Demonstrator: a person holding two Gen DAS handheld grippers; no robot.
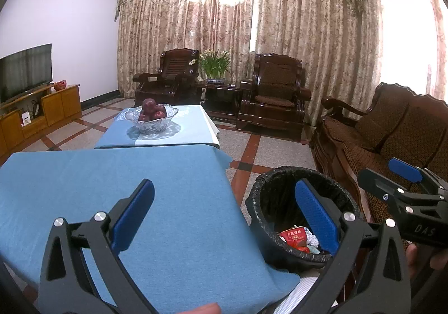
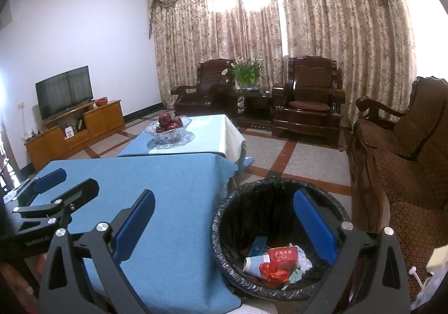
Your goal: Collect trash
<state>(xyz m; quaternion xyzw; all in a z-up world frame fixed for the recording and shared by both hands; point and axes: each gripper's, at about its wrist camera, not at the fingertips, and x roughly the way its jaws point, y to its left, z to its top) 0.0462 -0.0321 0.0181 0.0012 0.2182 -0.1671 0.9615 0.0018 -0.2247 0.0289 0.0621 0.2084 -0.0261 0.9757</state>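
Note:
A round bin with a black liner (image 1: 282, 174) (image 2: 252, 184) stands on the floor to the right of the near blue-clothed table (image 1: 126, 174) (image 2: 156, 179). Inside lies trash: a red carton (image 2: 282, 256) (image 1: 292, 235), red crumpled wrapper (image 2: 273, 274), a white cup (image 2: 256, 263), a blue packet (image 2: 257, 248) and white paper (image 2: 303, 259). My left gripper (image 1: 228, 214) is open and empty over the table's right edge. My right gripper (image 2: 224, 225) is open and empty, its right finger over the bin. Each gripper shows in the other's view: the right one (image 1: 392, 179), the left one (image 2: 65, 182).
A glass bowl of red apples (image 1: 152, 115) (image 2: 169, 125) sits on a second clothed table (image 1: 193, 129) behind. A dark wooden sofa (image 1: 392, 129) (image 2: 406, 146) runs along the right, close to the bin. Two armchairs, a plant and a TV cabinet (image 1: 56, 107) stand farther back.

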